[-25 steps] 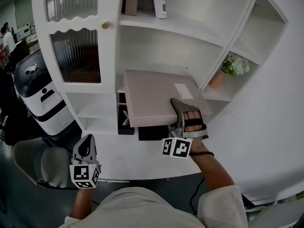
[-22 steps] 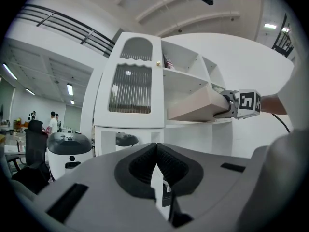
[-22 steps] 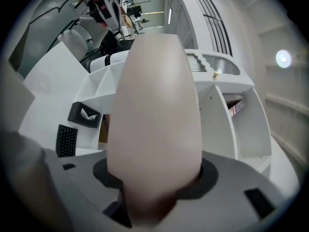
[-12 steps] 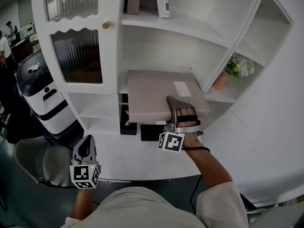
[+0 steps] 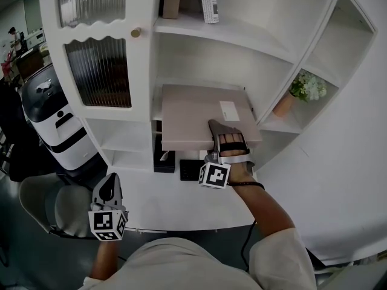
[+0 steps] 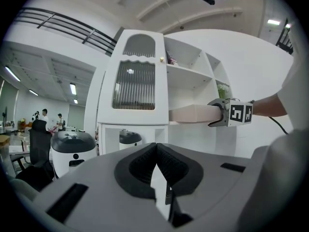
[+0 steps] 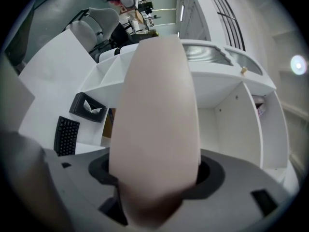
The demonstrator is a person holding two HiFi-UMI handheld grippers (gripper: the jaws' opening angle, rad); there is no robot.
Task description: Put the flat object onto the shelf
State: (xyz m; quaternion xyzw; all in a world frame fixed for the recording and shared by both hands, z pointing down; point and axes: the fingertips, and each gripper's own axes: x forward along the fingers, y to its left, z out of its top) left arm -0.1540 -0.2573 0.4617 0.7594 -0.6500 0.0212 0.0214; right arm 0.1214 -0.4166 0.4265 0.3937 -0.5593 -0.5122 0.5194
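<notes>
A flat beige box [image 5: 199, 116] lies level in the middle opening of the white shelf unit [image 5: 156, 106], its near edge sticking out over the desk. My right gripper [image 5: 221, 133] is at that near edge with the box [image 7: 154, 120] between its jaws. The jaws are opening, and a dark gap shows on each side of the box in the right gripper view [image 7: 157, 178]. My left gripper [image 5: 109, 191] hangs low at the left, away from the shelf, shut and empty [image 6: 157, 151]. From it I see the box [image 6: 193, 113] jutting from the shelf.
Under the box, a black tissue holder [image 5: 162, 159] and a black keyboard [image 5: 192, 169] sit on the white desk. A potted plant [image 5: 305, 86] stands in the right compartment, books [image 5: 207, 2] on the upper shelf. A ribbed-glass door [image 5: 100, 71], a white robot [image 5: 51, 119] and a chair [image 5: 48, 207] are at left.
The right gripper has pushed the box deeper into the shelf opening, moving up and slightly left. The left gripper has stayed where it was.
</notes>
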